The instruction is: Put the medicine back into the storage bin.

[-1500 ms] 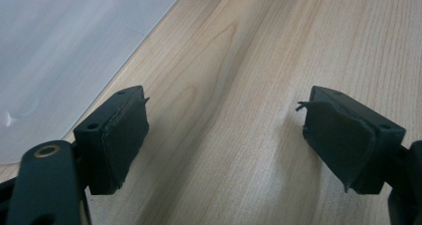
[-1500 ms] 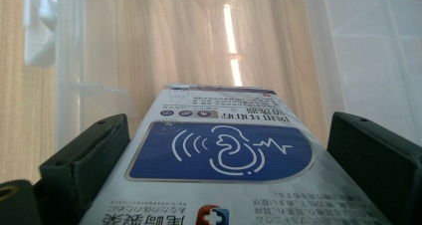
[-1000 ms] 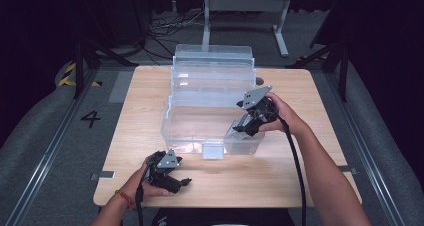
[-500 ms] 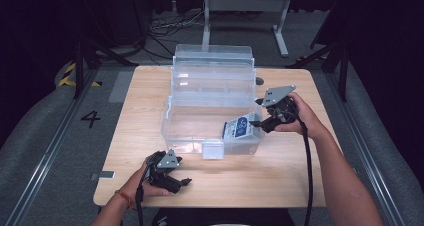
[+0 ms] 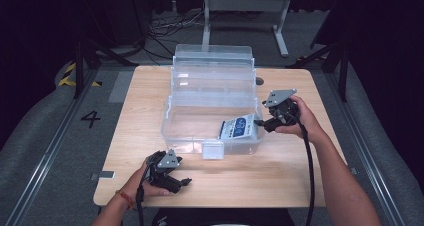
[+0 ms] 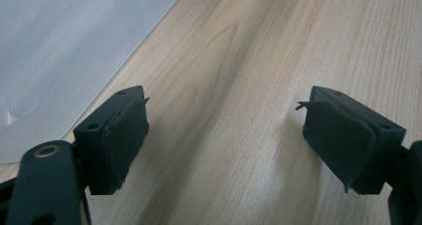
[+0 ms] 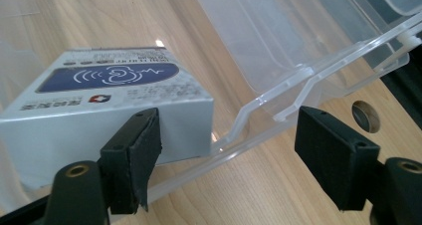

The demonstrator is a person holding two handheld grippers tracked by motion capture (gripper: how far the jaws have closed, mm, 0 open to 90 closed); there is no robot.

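An open clear plastic container [image 5: 172,131] with stepped trays stands mid-table. Inside, at its front right corner, a white carton with a blue label [image 5: 239,127] leans on the wall. My right gripper [image 5: 261,122] hovers just outside that wall and points at the carton. It is open, its jaws have just been closing a little, and nothing is gripped. The right gripper view has the carton [image 7: 114,95] behind the left fingertip and the container rim [image 7: 308,75] ahead of the right gripper [image 7: 229,135]. My left gripper [image 5: 185,182] rests open near the front left edge, and the left gripper [image 6: 224,115] has bare wood between its jaws.
The container's white front latch [image 5: 213,150] juts toward me. A round hole [image 7: 367,113] in the tabletop lies to the right of the container. Bare wood table [image 5: 280,176] stretches along the front. A metal stand [image 5: 245,16] and cables sit on the floor beyond.
My right gripper drew back to the right, out of the container, and left the carton leaning inside. The left hand stayed put.
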